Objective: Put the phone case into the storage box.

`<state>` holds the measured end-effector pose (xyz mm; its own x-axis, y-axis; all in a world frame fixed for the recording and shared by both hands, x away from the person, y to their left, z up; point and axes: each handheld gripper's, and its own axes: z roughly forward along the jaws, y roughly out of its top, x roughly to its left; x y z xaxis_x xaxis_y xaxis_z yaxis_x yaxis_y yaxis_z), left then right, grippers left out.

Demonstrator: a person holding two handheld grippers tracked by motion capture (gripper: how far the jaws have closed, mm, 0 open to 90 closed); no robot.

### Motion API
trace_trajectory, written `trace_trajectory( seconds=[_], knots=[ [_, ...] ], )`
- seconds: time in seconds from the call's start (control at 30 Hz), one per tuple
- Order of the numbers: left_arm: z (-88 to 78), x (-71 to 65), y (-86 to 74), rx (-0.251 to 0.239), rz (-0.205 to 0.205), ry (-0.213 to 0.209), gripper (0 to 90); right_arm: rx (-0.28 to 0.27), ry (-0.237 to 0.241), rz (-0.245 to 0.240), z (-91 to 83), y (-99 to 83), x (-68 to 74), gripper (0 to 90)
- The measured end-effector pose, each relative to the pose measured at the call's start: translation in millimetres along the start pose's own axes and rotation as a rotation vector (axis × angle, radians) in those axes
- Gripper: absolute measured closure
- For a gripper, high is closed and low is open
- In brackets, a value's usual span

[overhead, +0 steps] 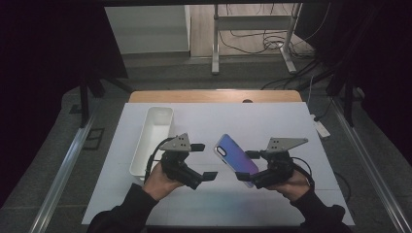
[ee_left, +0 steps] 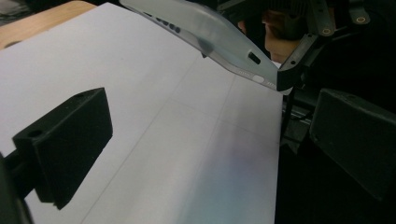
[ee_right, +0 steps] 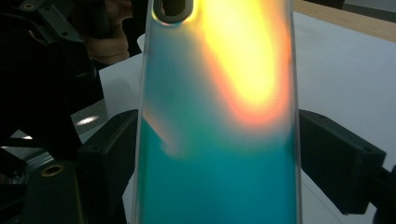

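Observation:
An iridescent phone case [overhead: 235, 154] with a camera cut-out is held tilted above the white mat, between the jaws of my right gripper [overhead: 246, 166], which is shut on its lower end. The right gripper view shows the case [ee_right: 219, 116] glowing teal and orange, with a black jaw pressed against each long edge. My left gripper [overhead: 204, 161] hovers just left of the case, open and empty. In the left gripper view its jaws stand wide apart over bare mat, around the midpoint [ee_left: 210, 144], and the case [ee_left: 210, 32] hangs ahead, apart from them.
A long white tray [overhead: 145, 141] lies on the mat's left side, behind the left hand. The white mat [overhead: 272, 121] covers a wooden table [overhead: 214, 96]. Metal rails run along both sides, and cables and a stand are on the floor beyond.

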<state>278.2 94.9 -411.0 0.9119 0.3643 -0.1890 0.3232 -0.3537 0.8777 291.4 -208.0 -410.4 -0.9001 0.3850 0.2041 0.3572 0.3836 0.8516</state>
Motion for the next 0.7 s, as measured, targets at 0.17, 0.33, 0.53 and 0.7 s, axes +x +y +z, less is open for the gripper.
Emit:
trace_trajectory(
  seconds=[0.17,0.33,0.53,0.7],
  knots=[
    [2.8,-3.4,-1.3,0.012,0.014,-0.03,0.0,0.006,0.024,-0.014,4.9,0.5,4.6,16.8],
    [3.6,-5.3,-1.3,0.013,0.018,-0.05,0.0,0.01,0.036,-0.026,8.1,0.7,7.8,16.8],
    [3.6,-7.8,-1.2,0.019,0.035,-0.071,4.8,0.013,0.046,-0.039,10.5,1.2,10.4,16.8],
    [1.2,-8.7,-0.8,0.022,0.038,-0.104,19.8,0.014,0.047,-0.046,11.4,1.5,12.0,16.8]
  ],
)
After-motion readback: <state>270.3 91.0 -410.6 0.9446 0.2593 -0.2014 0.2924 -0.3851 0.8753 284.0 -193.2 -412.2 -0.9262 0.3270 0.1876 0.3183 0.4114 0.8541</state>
